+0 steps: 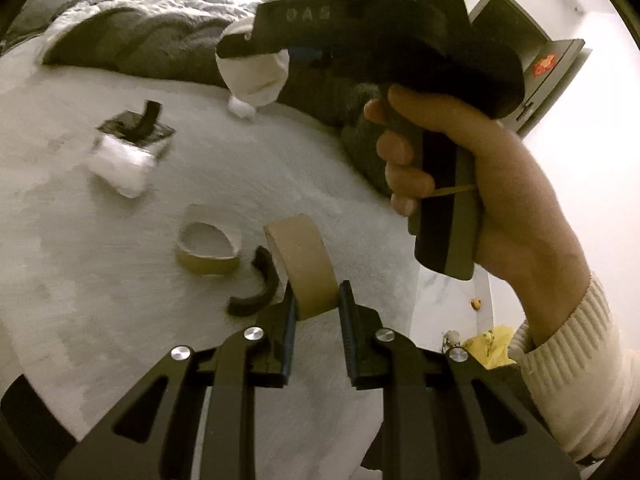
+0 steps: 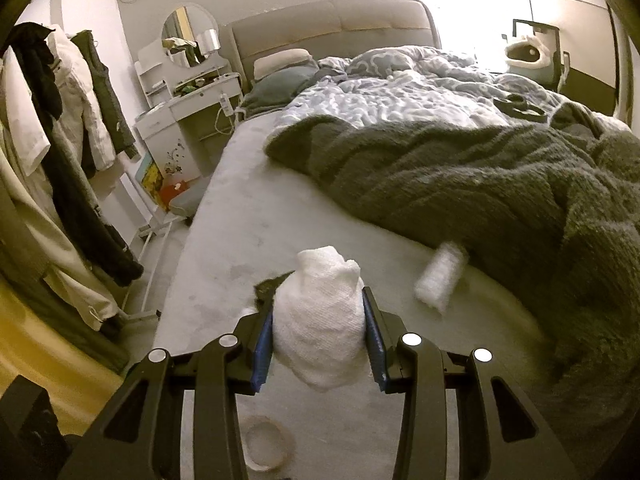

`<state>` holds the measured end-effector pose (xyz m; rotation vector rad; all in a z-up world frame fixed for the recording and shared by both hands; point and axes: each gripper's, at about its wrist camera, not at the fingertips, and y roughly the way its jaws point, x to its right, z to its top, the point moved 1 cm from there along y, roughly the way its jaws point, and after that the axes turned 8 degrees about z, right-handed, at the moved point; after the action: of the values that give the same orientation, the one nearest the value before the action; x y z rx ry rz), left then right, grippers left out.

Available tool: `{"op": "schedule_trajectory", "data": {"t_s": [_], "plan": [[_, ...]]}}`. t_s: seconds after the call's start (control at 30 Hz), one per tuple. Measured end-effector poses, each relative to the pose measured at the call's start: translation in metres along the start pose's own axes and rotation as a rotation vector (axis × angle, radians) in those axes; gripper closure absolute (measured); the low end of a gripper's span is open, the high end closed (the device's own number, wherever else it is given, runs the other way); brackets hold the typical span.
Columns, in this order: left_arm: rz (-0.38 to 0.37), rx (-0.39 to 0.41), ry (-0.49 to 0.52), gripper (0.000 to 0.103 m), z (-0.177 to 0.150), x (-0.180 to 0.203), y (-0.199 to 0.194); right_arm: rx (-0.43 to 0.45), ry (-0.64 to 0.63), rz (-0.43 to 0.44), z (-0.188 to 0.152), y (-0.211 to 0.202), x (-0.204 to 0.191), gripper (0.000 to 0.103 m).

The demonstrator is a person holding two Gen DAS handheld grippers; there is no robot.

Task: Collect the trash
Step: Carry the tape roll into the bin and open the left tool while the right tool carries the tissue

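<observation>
The left gripper (image 1: 316, 298) is closed on a brown tape roll (image 1: 302, 260) that stands on edge on the white bed sheet (image 1: 100, 280), with one finger pressed against each flat side of the roll. Just left of it on the sheet lies a curved black strip (image 1: 258, 290), and beyond that a second, flatter tape ring (image 1: 208, 246) lies on its side. Farther up the sheet sits a small clear box (image 1: 132, 148) with a black piece sticking out of its top and white wadding at its front; this part of the view is blurred.

The right hand (image 1: 472, 184), in a cream knit sleeve, grips the handle of the right gripper, which is raised above the bed. Seen from its own camera, the right gripper (image 2: 320, 336) is clamped on a crumpled white paper wad (image 2: 320, 320), its blue-padded fingers (image 2: 264, 344) pressing into both sides. The same wad (image 1: 254, 76) shows in the left view, hanging from the raised tool above the dark blanket's edge.

On the sheet ahead of the right gripper, a white paper roll (image 2: 440, 276) lies at the edge of the dark grey blanket (image 2: 480, 192). Behind it a patterned quilt (image 2: 400, 96) is heaped toward the headboard. A clothes rack (image 2: 60, 140) stands to the left of the bed.
</observation>
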<state>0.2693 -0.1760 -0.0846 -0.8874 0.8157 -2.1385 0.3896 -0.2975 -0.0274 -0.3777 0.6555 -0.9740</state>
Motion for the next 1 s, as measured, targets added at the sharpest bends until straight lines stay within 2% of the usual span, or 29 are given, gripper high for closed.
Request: {"op": "schedule_trajectory", "data": {"t_s": [0.33,0.5,0.73,1.0], "plan": [[0.081,0.066,-0.019,0.081,-0.029,-0.032,-0.056,-0.018,-0.067,0.002,-0.006,0.011,-0.048,0.063],[0.158,0.106,-0.039,0.081,-0.042,-0.053,-0.085,-0.028,-0.073,0.019,-0.013,0.02,-0.072,0.063],[0.286,0.14,-0.076,0.081,-0.053,-0.088,-0.104,-0.039,-0.081,0.051,-0.022,0.039,-0.108,0.063],[0.413,0.139,-0.143,0.081,-0.076,-0.132,-0.125,-0.075,-0.109,0.088,-0.039,0.058,-0.15,0.063]]}}
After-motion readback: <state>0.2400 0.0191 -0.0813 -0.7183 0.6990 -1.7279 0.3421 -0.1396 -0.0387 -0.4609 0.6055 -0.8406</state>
